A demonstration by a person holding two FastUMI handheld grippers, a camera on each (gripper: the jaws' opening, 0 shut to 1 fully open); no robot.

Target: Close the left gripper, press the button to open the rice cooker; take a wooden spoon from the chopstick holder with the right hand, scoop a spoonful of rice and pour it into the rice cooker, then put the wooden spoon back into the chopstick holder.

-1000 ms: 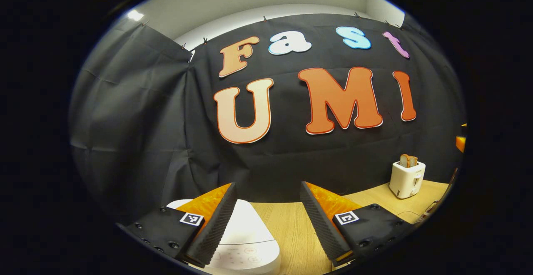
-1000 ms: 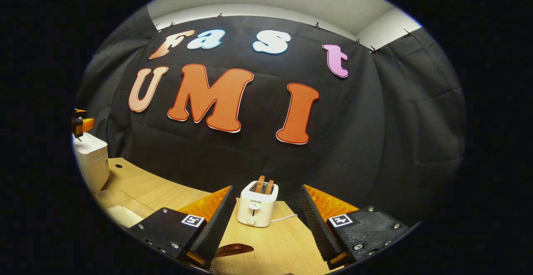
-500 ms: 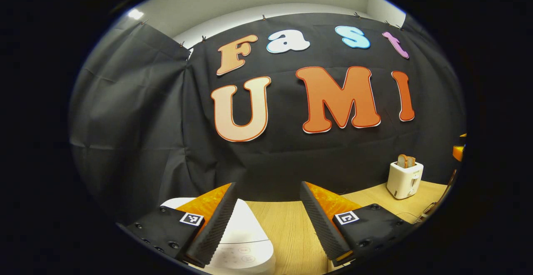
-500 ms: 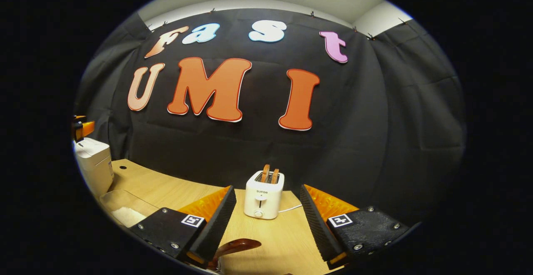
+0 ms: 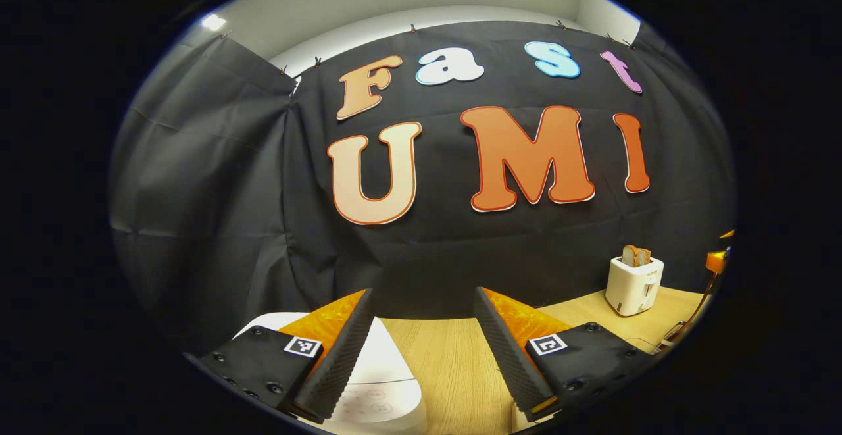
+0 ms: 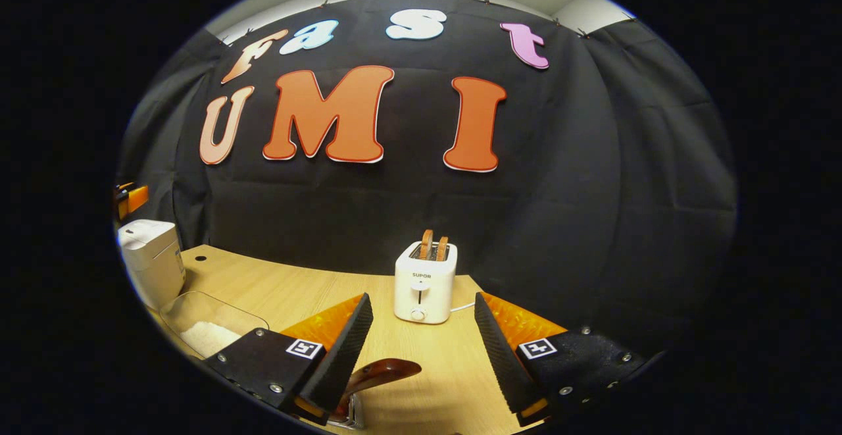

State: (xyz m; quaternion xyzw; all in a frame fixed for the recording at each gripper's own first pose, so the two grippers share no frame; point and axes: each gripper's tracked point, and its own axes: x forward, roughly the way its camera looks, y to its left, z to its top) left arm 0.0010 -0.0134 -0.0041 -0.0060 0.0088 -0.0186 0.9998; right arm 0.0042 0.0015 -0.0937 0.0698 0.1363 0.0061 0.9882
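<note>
While both tools stand with fingers spread wide and nothing between them, each hangs above the wooden worktop (image 6: 276, 290). Nearest in the left gripper view, the left tool (image 5: 421, 349) has the white rice cooker (image 5: 378, 372) just below its left finger, the lid down and the round buttons showing on its near sloped face; bare worktop runs ahead between the fingers. Farther off to that tool's right stands a white toaster (image 5: 633, 283) with bread slices in its slots. In the right gripper view, the right tool (image 6: 421, 349) has the dark wooden spoon (image 6: 381, 372) poking up just under its left finger, its bowl uppermost, rising from a metal chopstick holder (image 6: 352, 415) at the bottom edge. To that tool's left lies a clear container of rice (image 6: 210, 330), and beyond it the rice cooker sits at the far left, lid closed. Straight ahead between the fingers the toaster stands near the black cloth wall (image 6: 592, 191).
</note>
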